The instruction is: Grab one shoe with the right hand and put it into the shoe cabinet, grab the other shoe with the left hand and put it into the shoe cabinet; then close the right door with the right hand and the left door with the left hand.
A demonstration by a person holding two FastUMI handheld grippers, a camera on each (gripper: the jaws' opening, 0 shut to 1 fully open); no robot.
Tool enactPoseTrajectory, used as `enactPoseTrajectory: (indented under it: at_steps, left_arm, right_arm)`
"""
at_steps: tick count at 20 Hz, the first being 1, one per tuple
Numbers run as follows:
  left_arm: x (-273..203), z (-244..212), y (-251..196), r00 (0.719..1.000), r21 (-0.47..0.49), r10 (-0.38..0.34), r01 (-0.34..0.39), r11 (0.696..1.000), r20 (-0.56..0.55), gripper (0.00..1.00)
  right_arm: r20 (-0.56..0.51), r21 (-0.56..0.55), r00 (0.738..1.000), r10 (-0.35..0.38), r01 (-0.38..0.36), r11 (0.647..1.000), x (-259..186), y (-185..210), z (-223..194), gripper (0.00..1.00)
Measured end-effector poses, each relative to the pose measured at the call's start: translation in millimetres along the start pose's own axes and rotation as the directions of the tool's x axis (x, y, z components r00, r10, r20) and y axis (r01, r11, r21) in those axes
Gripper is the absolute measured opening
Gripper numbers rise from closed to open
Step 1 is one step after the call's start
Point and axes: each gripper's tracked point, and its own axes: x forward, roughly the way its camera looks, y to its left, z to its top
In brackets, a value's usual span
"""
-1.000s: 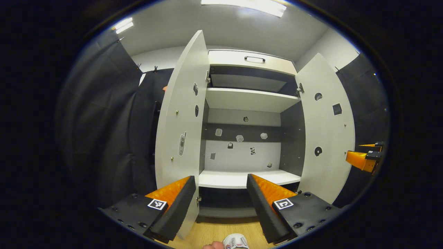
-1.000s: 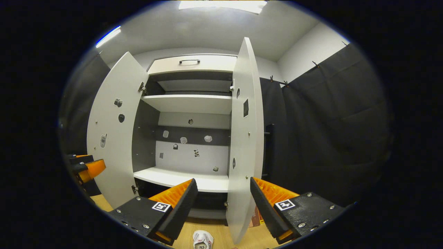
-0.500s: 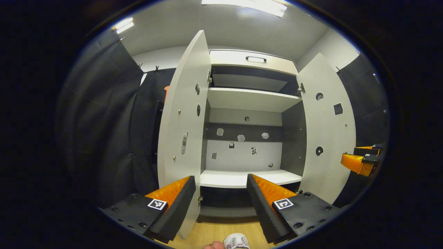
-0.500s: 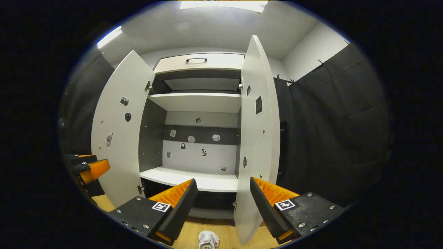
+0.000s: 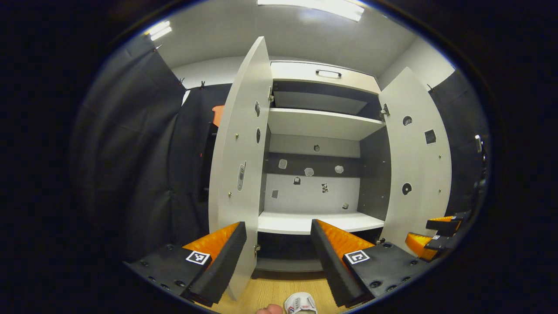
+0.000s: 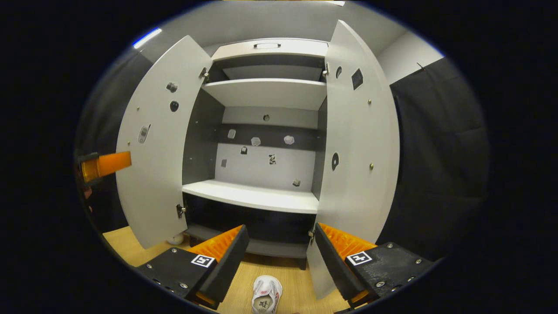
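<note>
The white shoe cabinet point(image 5: 305, 223) stands ahead with both doors swung wide: left door point(image 5: 237, 165), right door point(image 5: 418, 165). Its lower shelf point(image 6: 255, 198) is bare. A white shoe point(image 6: 267, 298) lies on the wooden floor in front, just below my right gripper point(image 6: 279, 261), which is open and holds nothing. In the left gripper view a white shoe point(image 5: 300, 304) peeks in at the bottom edge, below my open left gripper point(image 5: 277, 261). The right gripper point(image 5: 431, 240) shows low at the right of that view, and the left gripper point(image 6: 104, 165) at the left of the right gripper view.
Black cloth hangs on both sides of the cabinet. An upper shelf point(image 5: 320, 124) and a top drawer with a handle point(image 5: 328, 73) sit above. A small white object point(image 6: 176, 239) lies on the floor under the left door. A fingertip point(image 5: 269, 309) shows beside the shoe.
The right gripper has tipped downward and dropped lower, so the cabinet rose in its view and more of the shoe shows. The left gripper has shifted only slightly.
</note>
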Motion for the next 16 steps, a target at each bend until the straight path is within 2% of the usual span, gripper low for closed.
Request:
enactPoseTrajectory:
  at_steps: [4, 8, 12, 16]
  left_arm:
    - [-2.2, -5.3, 3.2, 1.0, -0.014, 0.006, -0.006, 1.0, -0.013, 0.96]
    - [-3.9, -9.8, 8.3, 1.0, -0.023, 0.018, -0.019, 1.0, -0.024, 0.96]
    - [-3.2, -12.3, 9.7, 0.999, -0.023, 0.023, -0.023, 0.999, -0.03, 0.96]
    - [-3.7, -14.2, 8.0, 0.999, -0.02, 0.022, -0.022, 1.0, -0.036, 0.96]
  right_arm:
    - [-0.177, -0.055, 0.984, -0.001, -0.009, 0.998, 10.1, 4.8, -104.2, 0.94]
    - [-0.378, -0.065, 0.926, 0.013, -0.04, 0.997, 5.6, 4.8, -207.3, 0.95]
    - [-0.486, -0.072, 0.874, -0.006, -0.033, 0.997, 6.7, -4.3, -264.5, 0.95]
    - [-0.552, -0.07, 0.834, -0.013, -0.031, 0.997, 19.1, -8.1, -296.0, 0.95]
